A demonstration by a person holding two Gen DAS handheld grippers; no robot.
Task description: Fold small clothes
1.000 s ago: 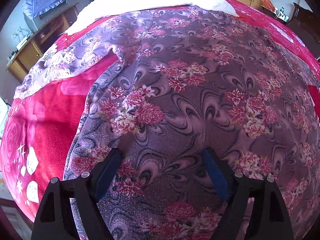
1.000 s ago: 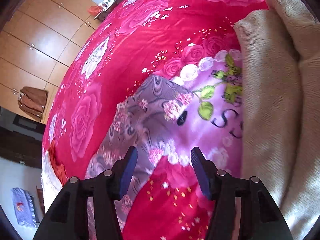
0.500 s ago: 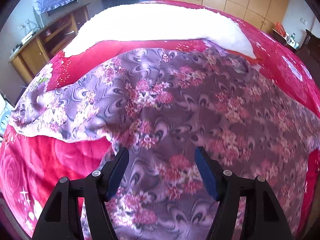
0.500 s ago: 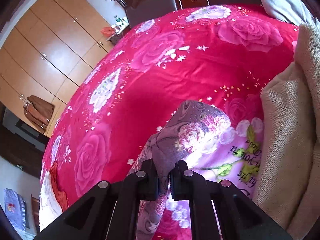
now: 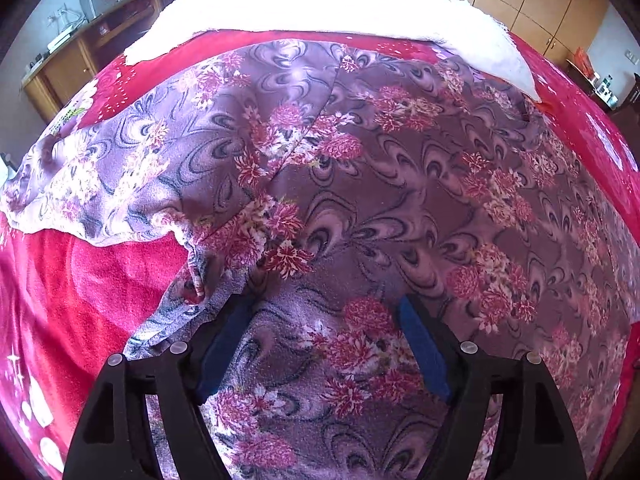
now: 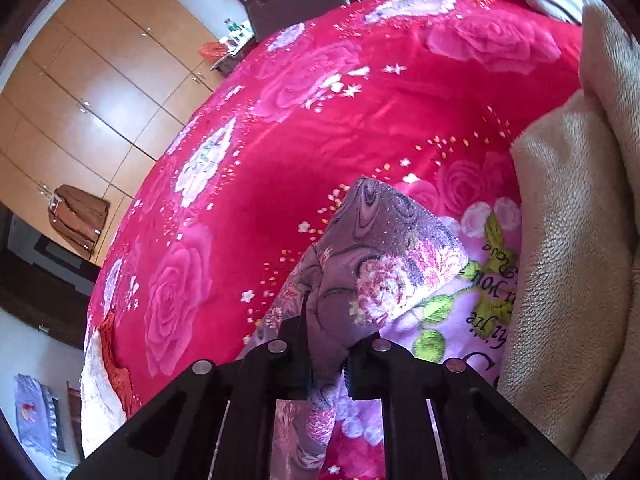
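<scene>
One purple garment [image 5: 400, 184], two grippers, one red blanket [image 6: 280, 128].

Right gripper [image 6: 326, 354] pinching purple floral garment [image 6: 384, 264] (bunched upward), red rose blanket [image 6: 280, 152] — beige throw [image 6: 568, 240] beside.

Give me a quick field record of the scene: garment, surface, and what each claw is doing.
garment: purple floral garment, spread out, one sleeve lying toward the left
surface: red rose-print blanket on a bed
left claw: jaws opening, poised over the fabric, pinching nothing
right claw: shut on a bunched end of the garment, lifted off the blanket
nearby: white towel; beige blanket
</scene>
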